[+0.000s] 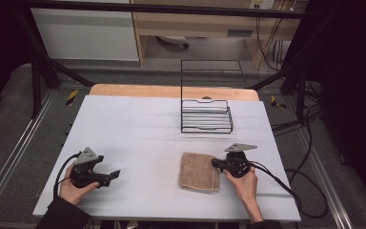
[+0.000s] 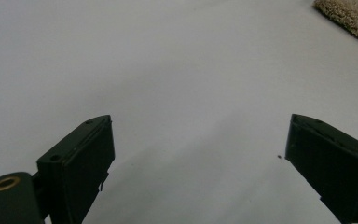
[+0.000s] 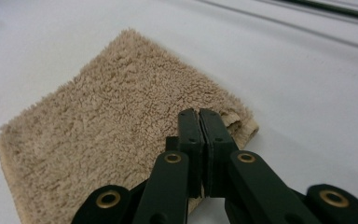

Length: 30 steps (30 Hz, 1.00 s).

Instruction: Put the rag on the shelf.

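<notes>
On the table [image 1: 138,129], the folded towel [image 1: 199,171] lies toward your right on the near half, with the wire rack [image 1: 206,116] standing behind it toward the far edge. Your right gripper [image 1: 215,162] sits at the towel's right edge, while your left gripper [image 1: 115,175] rests on the near left of the table, well apart from the towel.

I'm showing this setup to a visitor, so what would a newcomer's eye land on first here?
Probably the folded tan towel lying on the white table near its front right, with the right gripper shut on its corner. Next, the black wire rack standing at the far side of the table. The left gripper rests open at the front left, holding nothing.
</notes>
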Each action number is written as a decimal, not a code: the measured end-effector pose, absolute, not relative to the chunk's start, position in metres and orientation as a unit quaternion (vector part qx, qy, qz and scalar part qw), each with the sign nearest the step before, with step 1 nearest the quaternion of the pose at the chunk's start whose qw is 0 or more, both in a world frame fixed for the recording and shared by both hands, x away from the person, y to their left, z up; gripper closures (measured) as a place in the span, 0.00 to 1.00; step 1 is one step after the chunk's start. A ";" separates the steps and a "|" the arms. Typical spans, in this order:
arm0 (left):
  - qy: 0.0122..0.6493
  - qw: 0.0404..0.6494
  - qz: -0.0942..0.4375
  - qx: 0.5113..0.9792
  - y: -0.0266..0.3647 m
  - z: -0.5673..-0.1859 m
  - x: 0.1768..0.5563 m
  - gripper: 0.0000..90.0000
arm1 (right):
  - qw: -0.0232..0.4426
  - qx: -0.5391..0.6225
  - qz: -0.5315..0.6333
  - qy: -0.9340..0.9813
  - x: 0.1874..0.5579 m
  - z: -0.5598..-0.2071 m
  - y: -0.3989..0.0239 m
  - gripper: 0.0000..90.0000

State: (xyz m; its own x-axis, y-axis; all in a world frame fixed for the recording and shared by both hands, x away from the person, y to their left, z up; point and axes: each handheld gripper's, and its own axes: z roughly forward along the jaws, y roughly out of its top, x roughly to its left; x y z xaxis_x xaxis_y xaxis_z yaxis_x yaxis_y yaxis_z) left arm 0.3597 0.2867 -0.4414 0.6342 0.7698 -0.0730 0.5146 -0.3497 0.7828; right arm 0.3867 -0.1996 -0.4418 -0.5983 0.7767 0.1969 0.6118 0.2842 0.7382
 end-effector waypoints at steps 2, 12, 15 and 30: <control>0.399 0.408 0.156 0.806 0.287 -0.441 0.360 0.09 | 0.106 0.437 0.410 0.793 0.387 -0.440 -0.200 0.99; 0.402 0.403 0.156 0.807 0.284 -0.441 0.360 0.09 | 0.128 0.431 0.391 0.803 0.394 -0.446 -0.202 0.93; 0.407 0.403 0.157 0.805 0.282 -0.440 0.360 0.08 | 0.131 0.425 0.406 0.799 0.391 -0.442 -0.207 0.84; 0.399 0.398 0.153 0.812 0.224 -0.420 0.373 0.05 | 0.132 0.430 0.427 0.784 0.382 -0.439 -0.230 0.33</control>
State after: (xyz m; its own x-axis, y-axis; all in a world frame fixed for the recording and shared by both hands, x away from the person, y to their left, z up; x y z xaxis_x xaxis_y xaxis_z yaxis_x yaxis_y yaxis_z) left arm 0.3726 0.2241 -0.4203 0.6352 0.7693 -0.0687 0.5256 -0.3653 0.7683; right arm 0.3820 -0.2299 -0.4386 -0.5952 0.7875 0.1598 0.5620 0.2658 0.7833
